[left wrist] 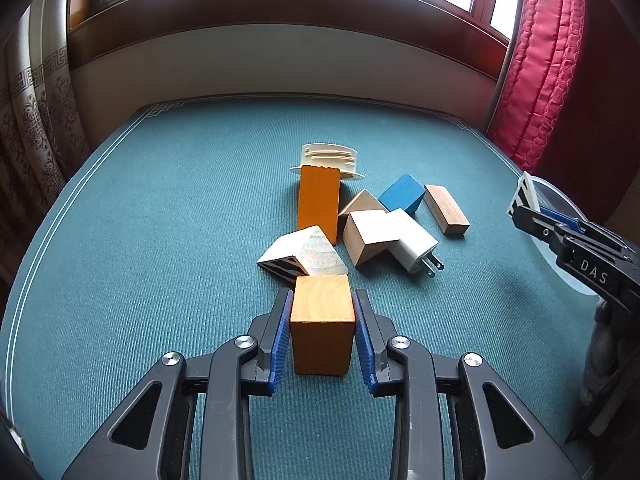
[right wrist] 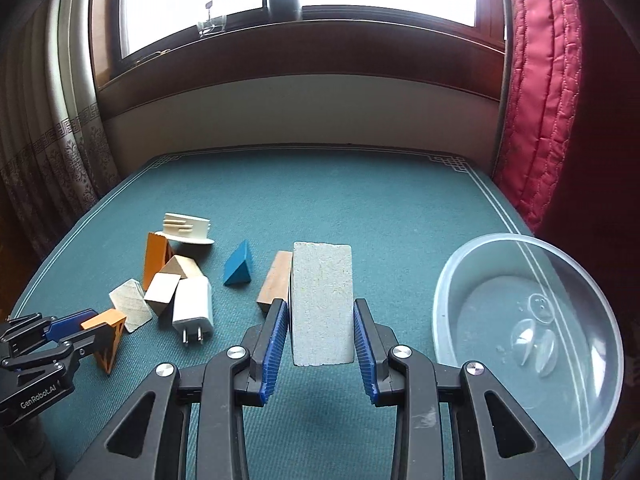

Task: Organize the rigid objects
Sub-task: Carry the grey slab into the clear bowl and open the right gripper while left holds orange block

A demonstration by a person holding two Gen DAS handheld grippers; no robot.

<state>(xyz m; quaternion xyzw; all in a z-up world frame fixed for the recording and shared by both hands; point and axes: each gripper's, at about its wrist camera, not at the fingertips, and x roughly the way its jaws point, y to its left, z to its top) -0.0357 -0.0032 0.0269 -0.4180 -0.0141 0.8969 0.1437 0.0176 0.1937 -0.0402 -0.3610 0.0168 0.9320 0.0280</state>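
My left gripper (left wrist: 322,320) is shut on an orange wooden block (left wrist: 322,322), held just in front of the pile; it also shows in the right wrist view (right wrist: 105,338). My right gripper (right wrist: 321,332) is shut on a whitish block (right wrist: 322,304), held above the cloth left of the clear plastic bowl (right wrist: 452,292). The pile holds a tall orange block (left wrist: 318,202), a white wedge (left wrist: 304,256), a pale cube (left wrist: 370,236), a white charger plug (left wrist: 414,246), a blue block (left wrist: 402,198), a brown plank (left wrist: 446,210) and a cream plastic part (left wrist: 326,158).
The teal tablecloth (left wrist: 160,220) covers the table. A wall and window sill lie behind. A red quilted cushion (left wrist: 536,80) stands at the back right, a patterned curtain (left wrist: 28,128) at the left. The right gripper's body (left wrist: 588,264) shows at the right edge.
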